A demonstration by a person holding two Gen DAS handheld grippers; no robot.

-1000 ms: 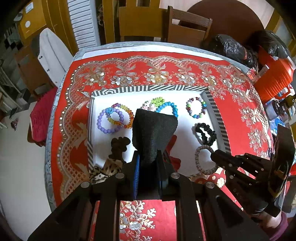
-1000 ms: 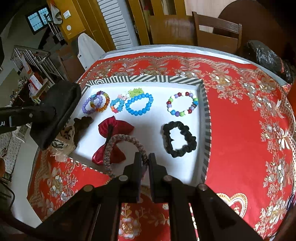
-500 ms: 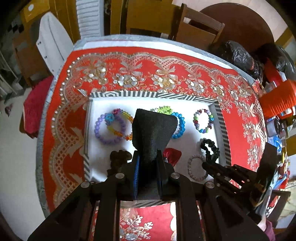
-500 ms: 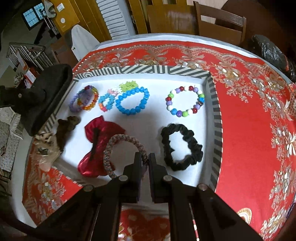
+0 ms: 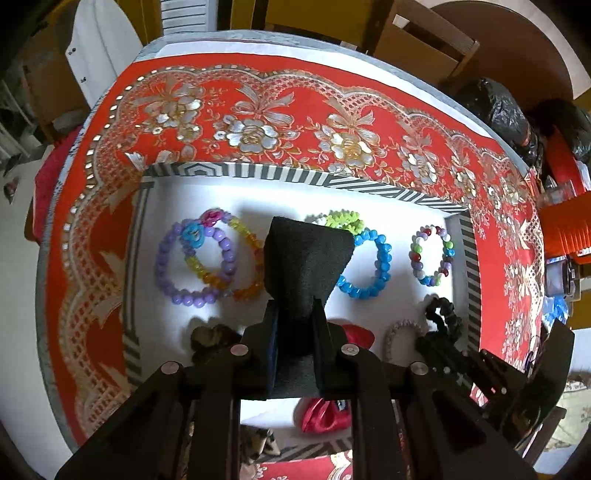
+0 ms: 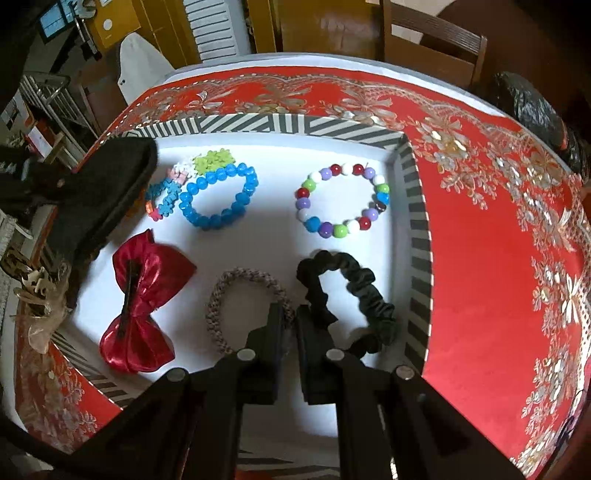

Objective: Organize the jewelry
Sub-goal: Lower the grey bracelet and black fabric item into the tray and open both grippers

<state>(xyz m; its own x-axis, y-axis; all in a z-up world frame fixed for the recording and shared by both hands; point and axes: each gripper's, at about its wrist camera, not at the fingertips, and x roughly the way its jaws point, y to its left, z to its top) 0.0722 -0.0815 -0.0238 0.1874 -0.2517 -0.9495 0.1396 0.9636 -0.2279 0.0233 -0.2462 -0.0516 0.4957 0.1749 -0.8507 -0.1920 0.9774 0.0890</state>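
Left hand-held gripper [image 5: 295,314] clamping black pouch [image 5: 306,258], right hand-held gripper [image 6: 294,317] pinching braided band [image 6: 243,299].

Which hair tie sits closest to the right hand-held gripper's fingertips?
The grey braided hair tie: its right side meets the left fingertip of the right hand-held gripper. The black scrunchie lies just right.

— What sort of place is this?

— A home, a dining room by the look of it. Ahead of the fingers lies a round table under a red tablecloth [image 5: 280,110] with gold and silver flowers.

— Anything else?

— Beyond the fingers, past the table's far edge, stand wooden dining chairs [image 6: 436,40]. To their left hang a white louvred shutter [image 6: 214,29] and yellow cabinet doors [image 6: 110,22].
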